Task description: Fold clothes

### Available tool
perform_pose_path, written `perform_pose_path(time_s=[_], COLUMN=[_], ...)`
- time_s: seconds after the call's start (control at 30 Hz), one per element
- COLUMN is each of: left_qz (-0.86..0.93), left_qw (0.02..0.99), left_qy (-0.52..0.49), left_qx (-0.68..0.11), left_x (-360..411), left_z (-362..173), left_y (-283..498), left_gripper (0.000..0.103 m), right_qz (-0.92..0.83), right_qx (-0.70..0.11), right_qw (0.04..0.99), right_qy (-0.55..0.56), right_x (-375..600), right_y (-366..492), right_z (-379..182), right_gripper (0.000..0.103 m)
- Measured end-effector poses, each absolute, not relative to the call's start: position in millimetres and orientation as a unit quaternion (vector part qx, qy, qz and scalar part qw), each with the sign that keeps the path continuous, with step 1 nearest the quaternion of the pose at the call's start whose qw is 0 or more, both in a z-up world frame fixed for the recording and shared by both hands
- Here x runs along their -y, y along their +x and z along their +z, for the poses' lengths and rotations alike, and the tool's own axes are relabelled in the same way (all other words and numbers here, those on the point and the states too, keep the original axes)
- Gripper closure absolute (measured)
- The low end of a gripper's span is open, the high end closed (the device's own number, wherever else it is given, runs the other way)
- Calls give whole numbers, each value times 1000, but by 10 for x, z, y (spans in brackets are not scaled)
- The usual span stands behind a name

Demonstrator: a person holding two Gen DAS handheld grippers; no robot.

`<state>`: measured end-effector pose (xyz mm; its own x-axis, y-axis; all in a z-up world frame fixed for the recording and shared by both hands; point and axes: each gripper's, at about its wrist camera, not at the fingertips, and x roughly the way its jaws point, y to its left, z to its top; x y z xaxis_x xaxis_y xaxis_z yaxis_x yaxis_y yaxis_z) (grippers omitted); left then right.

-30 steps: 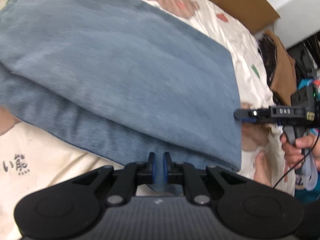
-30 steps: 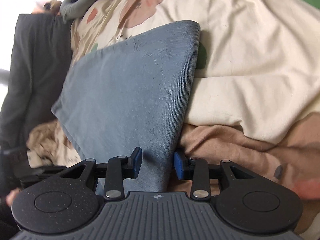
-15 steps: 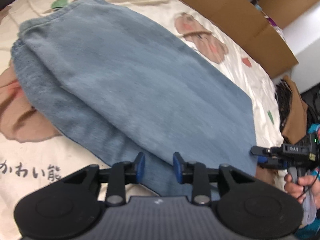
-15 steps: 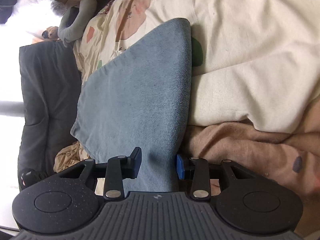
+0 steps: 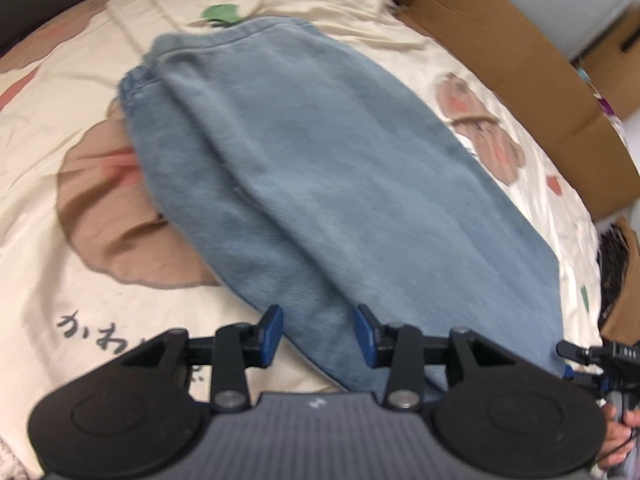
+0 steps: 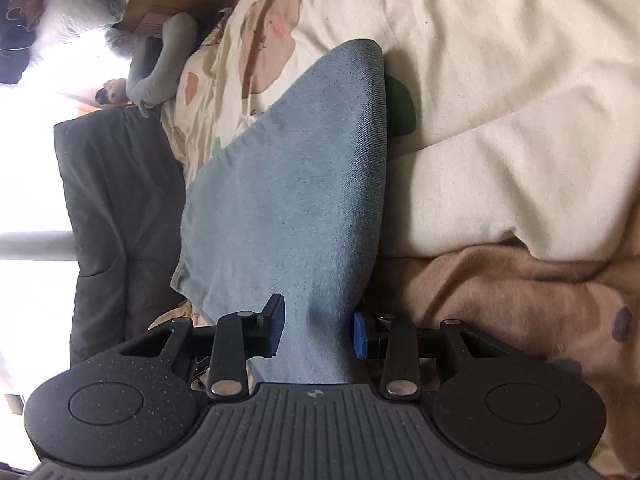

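Cream bedding [image 5: 72, 288] printed with brown bears and dark script covers the bed under both grippers. Nearest, the left gripper [image 5: 319, 334] hangs over the near edge of the folded blue jeans [image 5: 320, 184], its jaws opening, cloth between the blue pads but not pinched. The right gripper [image 6: 318, 330] straddles a corner of the jeans [image 6: 296, 200], jaws apart, fabric lying between without being squeezed. Farther off, a cardboard box [image 5: 512, 60] borders the bed, and a dark cushion [image 6: 116, 208] lies past it.
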<state>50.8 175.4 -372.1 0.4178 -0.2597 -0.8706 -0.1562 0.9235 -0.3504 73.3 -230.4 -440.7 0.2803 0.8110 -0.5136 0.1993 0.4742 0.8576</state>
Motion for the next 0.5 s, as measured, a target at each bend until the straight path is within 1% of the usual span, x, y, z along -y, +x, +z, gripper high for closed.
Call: perform_pose_path(time_s=[0.03,0.2,0.37,0.43,0.5], left_qz=[-27,-1,20,29,39], left_qw=[819,821,822,825,828], left_qy=[-197,-224,-227,-223,-220], left_qx=[-538,-525,-521,-518,-514], left_x=[-1782,-1890,-1935,-1981,-2027], left_z=[-3732,-3808,-3854,-3847,-3839], left_y=[510,564,588,580,572], left_gripper=[61,60,60,60,60], right_qz=[232,230,216,215,219], right_qx=[-555,-560,-561,-560,-555], right_qw=[658,659,650,644,640], right_qy=[453,447,465,475,484], right_x=[2272,2194,2190,2212,2253], right_y=[761,839,865,865,853], right_z=[-4418,-4487,-4611,-4640,-4641], right_gripper=[70,71,72,74,75])
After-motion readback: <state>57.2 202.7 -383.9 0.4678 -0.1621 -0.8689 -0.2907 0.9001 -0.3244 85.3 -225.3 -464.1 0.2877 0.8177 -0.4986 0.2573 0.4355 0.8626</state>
